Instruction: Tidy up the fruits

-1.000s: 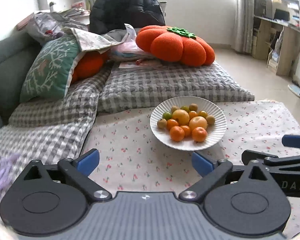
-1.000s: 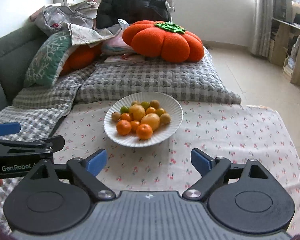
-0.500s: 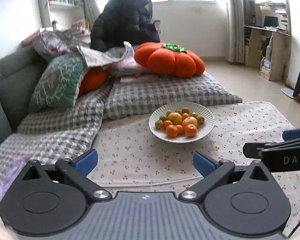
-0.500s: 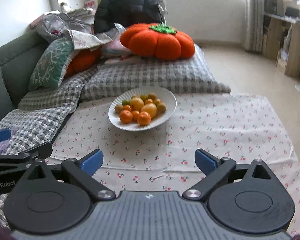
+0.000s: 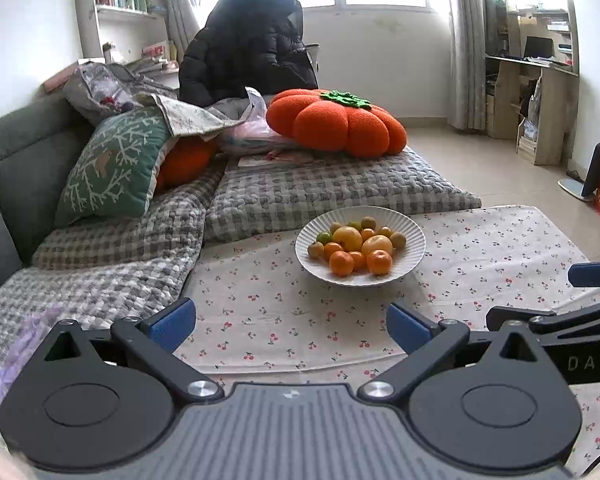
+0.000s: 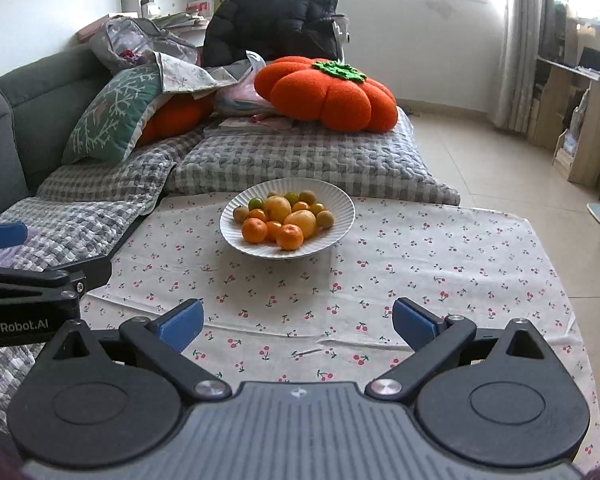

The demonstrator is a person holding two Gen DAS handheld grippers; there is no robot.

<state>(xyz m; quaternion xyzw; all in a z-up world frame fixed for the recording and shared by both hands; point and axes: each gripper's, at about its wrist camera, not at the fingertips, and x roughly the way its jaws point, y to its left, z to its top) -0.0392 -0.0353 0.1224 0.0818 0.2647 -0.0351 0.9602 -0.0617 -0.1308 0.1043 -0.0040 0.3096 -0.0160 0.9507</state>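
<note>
Both grippers hang back over the near edge of the cherry-print cloth (image 6: 440, 264), well short of the plate (image 6: 342, 216). Left gripper (image 5: 292, 326): jaws wide, nothing between them. Right gripper (image 6: 298, 326): same, wide and empty. The fruit (image 6: 284, 220) all sits heaped in the middle of the white ribbed plate: small oranges at the front, two larger yellow ones behind, small green and brownish ones around the back and sides. None lies loose on the cloth. The plate stands toward the far side of the cloth, near the grey checked cushion (image 6: 300, 160). With every piece already gathered on the plate, this fits either a finished gather or a pile waiting to be sorted out; one moment can't settle which. Probably the wide, empty jaws and stand-off pose keep both options open and give both cameras a clear view of the heap.
</note>
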